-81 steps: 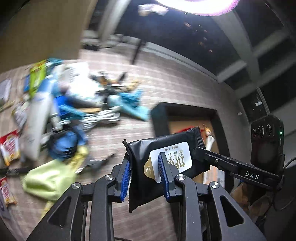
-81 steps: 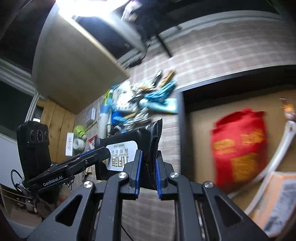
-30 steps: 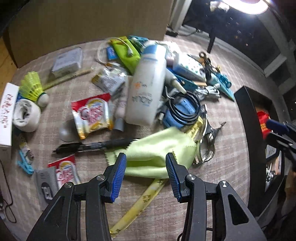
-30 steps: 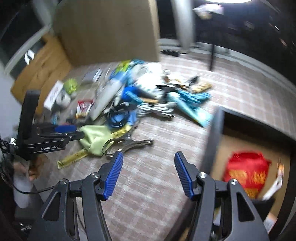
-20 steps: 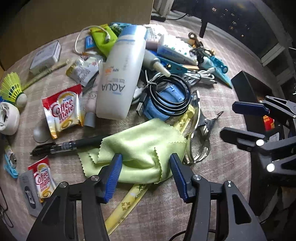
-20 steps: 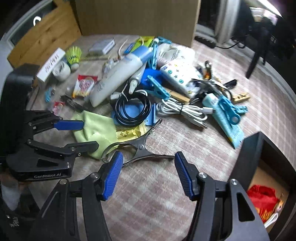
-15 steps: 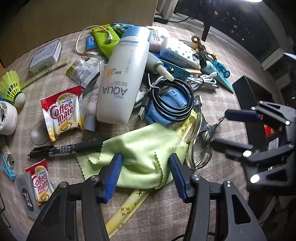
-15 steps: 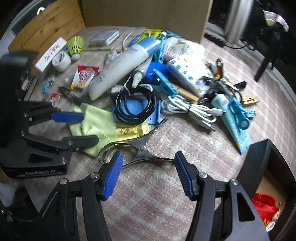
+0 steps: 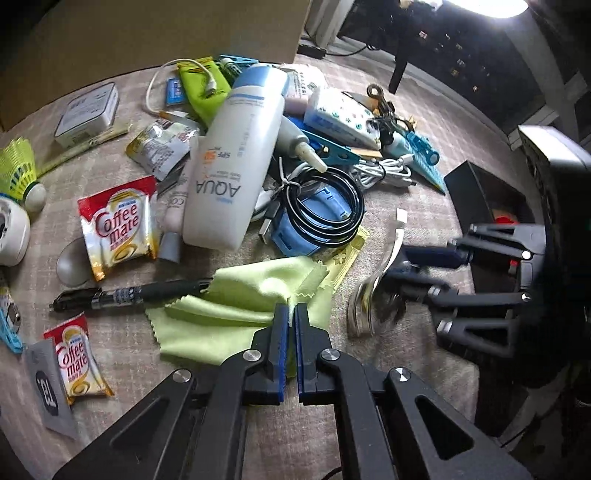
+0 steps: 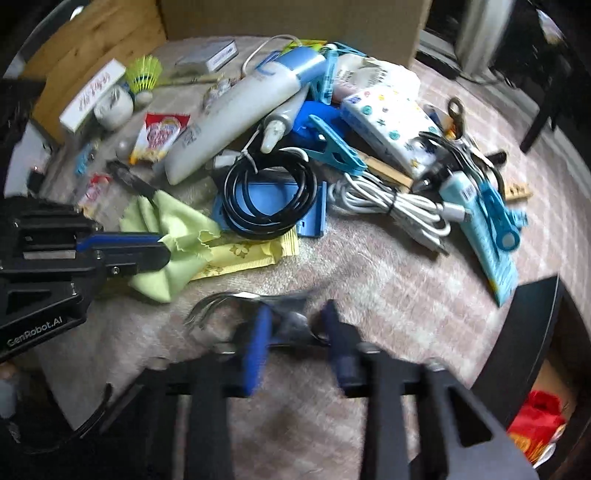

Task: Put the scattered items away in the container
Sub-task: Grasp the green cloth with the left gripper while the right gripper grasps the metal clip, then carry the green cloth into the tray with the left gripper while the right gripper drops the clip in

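Note:
My left gripper (image 9: 291, 308) is shut on the edge of a light green cloth (image 9: 236, 299) that lies on the carpet; it also shows in the right wrist view (image 10: 162, 251) on the cloth (image 10: 173, 221). My right gripper (image 10: 295, 314) is open, its fingers on either side of a large metal clip (image 10: 288, 314), blurred with motion. The clip (image 9: 373, 295) also shows in the left wrist view beside the right gripper (image 9: 413, 266). The black container (image 10: 532, 332) stands at the right, with a red packet (image 10: 535, 413) inside.
A pile of items lies beyond: a white AQUA bottle (image 9: 236, 155), a coiled black cable (image 9: 325, 203) on a blue holder, a white cable (image 10: 391, 206), a black pen (image 9: 129, 291), Coffee mate sachets (image 9: 118, 225), a yellow strip (image 10: 243, 254), a cardboard box (image 10: 288, 14) behind.
My left gripper closed on the green cloth. My right gripper came down over the metal clip, which has shifted. Earlier both held a black packet near the container.

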A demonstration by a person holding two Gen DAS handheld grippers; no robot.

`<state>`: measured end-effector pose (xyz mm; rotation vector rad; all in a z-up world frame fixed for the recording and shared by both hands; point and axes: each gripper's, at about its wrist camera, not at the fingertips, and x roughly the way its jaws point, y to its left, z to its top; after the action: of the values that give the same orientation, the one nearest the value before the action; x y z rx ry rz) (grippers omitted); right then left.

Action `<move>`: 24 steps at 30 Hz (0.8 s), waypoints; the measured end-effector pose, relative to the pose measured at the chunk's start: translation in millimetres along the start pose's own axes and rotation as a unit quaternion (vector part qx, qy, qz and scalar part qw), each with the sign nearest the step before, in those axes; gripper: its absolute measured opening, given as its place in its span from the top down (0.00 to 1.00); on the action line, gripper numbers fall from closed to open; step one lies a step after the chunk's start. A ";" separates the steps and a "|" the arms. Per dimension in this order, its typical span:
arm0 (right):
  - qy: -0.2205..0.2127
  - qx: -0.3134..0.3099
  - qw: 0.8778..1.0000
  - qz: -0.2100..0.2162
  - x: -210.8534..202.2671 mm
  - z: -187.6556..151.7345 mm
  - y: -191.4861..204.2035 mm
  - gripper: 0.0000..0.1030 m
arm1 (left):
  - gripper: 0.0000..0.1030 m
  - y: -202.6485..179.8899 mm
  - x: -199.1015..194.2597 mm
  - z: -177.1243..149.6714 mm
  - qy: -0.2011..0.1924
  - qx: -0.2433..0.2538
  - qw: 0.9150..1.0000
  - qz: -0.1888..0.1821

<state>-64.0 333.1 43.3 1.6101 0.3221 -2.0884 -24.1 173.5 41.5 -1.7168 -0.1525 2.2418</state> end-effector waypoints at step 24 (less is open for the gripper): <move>-0.154 0.192 0.968 -0.049 -152.9 -78.7 -114.0 0.83 | 0.97 -126.2 -69.2 39.6 -0.065 0.082 0.989 -0.104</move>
<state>-25.9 502.0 155.4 1.4541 -0.1196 -2.5538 -23.1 275.6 150.4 -1.4031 -0.1629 2.1475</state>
